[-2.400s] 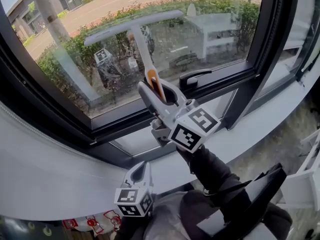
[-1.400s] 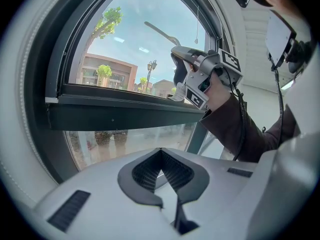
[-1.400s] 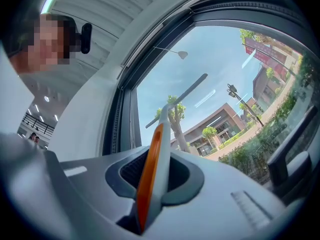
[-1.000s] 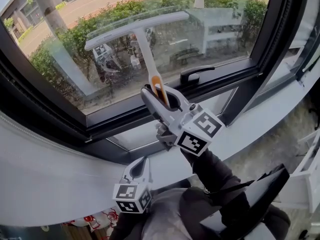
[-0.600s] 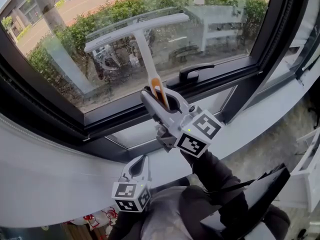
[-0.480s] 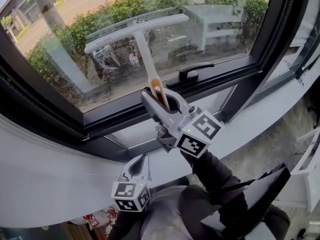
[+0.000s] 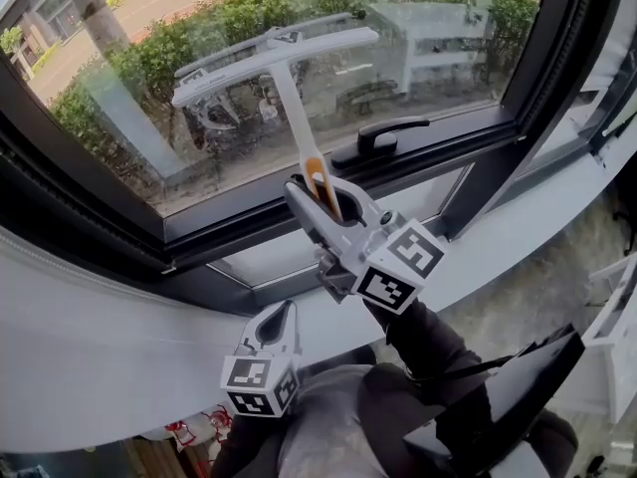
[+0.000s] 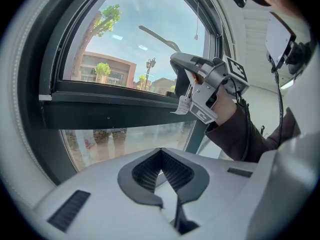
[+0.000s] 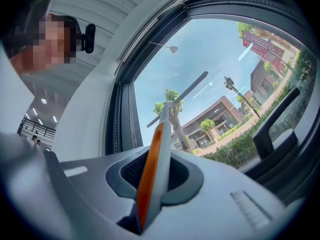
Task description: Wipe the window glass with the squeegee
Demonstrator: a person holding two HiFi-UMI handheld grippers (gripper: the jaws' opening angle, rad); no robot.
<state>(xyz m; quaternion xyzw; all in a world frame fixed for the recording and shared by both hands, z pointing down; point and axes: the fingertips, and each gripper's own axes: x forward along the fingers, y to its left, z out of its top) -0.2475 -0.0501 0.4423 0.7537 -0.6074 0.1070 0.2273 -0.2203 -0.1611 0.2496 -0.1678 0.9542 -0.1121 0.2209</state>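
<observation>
1. Right gripper (image 7: 323, 199): raised toward the window and pointing up at it. Its jaws are clamped on the lower end of the squeegee (image 7: 284, 88) handle, and the orange strip of the handle sits between the pads.
2. The right gripper view shows the same thing. The handle (image 9: 159, 154) rises straight out of the closed jaws, with the pale shaft running up toward the glass.
3. Squeegee: a long white T-shape. The blade lies crosswise high on the window glass (image 7: 428, 38), its left end a little lower than its right in the head view. A faint reflection sits right alongside the blade, so it looks to be on the pane, though I cannot be sure of contact along the whole edge.
4. Left gripper (image 7: 279, 319): held low, near the person's body and above the white sill (image 7: 90, 357), well apart from the squeegee. In its own view the jaw tips (image 8: 161, 156) meet with nothing between them, so it is clenched and empty.
5. The dark window frame (image 7: 249, 222) runs below the pane, with a black window handle (image 7: 383, 137) lying on its lower rail, just right of the squeegee shaft.
6. A dark sleeve (image 7: 428, 342) leads back from the right gripper.
7. Outside the glass: a green hedge (image 7: 189, 43), with a road beyond it.
</observation>
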